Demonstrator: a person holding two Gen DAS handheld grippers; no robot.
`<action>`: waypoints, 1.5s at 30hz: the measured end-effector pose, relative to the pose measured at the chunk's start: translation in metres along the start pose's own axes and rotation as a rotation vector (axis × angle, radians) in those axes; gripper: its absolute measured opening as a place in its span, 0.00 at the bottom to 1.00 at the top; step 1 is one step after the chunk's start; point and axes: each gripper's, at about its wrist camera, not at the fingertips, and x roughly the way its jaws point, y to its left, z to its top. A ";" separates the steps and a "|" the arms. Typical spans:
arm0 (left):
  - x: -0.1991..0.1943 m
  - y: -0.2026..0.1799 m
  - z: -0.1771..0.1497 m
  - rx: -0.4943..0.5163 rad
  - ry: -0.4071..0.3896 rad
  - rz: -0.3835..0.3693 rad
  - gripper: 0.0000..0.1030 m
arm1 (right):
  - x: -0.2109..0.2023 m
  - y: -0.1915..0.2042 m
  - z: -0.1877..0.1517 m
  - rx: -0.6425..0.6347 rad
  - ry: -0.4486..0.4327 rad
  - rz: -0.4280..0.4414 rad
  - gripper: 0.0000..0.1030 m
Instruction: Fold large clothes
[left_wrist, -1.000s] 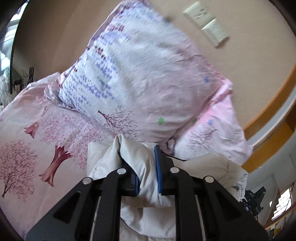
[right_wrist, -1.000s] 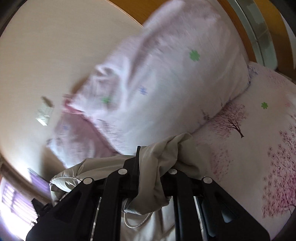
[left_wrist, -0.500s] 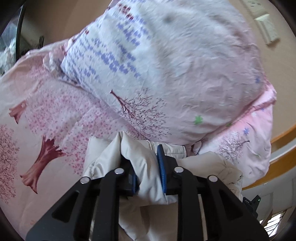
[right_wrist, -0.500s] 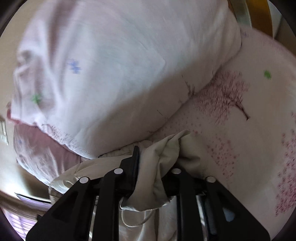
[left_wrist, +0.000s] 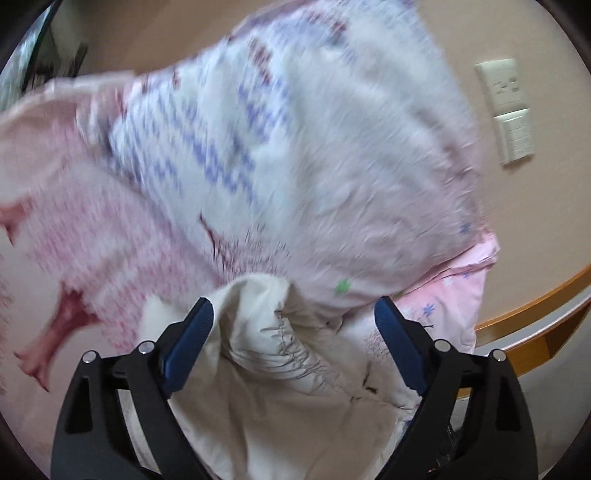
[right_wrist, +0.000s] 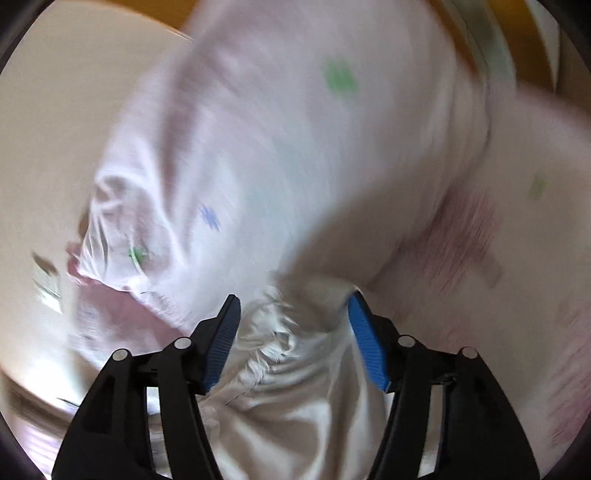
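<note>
Garment (left_wrist: 280, 376), cream and bunched, lies on a bed with a pink tree-print sheet (left_wrist: 92, 266), its far edge against the near pillow. Left tongs (left_wrist: 293, 321) are spreading, cloth between the blue pads but no longer pinched. Right tongs (right_wrist: 293, 317) are spreading too, and a gathered fold sits loose between them.

Risk, as a judgement: the released edges may slump or spring back, undoing the fold. The crowding pillow could also push the cloth askew, and a pad may snag a fold on withdrawal.

Count: one garment, two tongs, two pillows, one white (left_wrist: 332, 155) atop one pink (left_wrist: 454, 302), and two wall switch plates (left_wrist: 509, 110).
</note>
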 end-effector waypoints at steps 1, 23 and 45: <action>-0.005 -0.005 -0.001 0.027 -0.006 0.021 0.87 | -0.010 0.012 -0.004 -0.093 -0.048 -0.049 0.62; 0.084 -0.102 -0.149 0.816 0.265 0.450 0.73 | 0.136 0.168 -0.175 -0.795 0.608 -0.278 0.09; 0.073 -0.062 -0.111 0.722 0.256 0.515 0.71 | 0.071 0.029 -0.110 -0.454 0.407 -0.253 0.05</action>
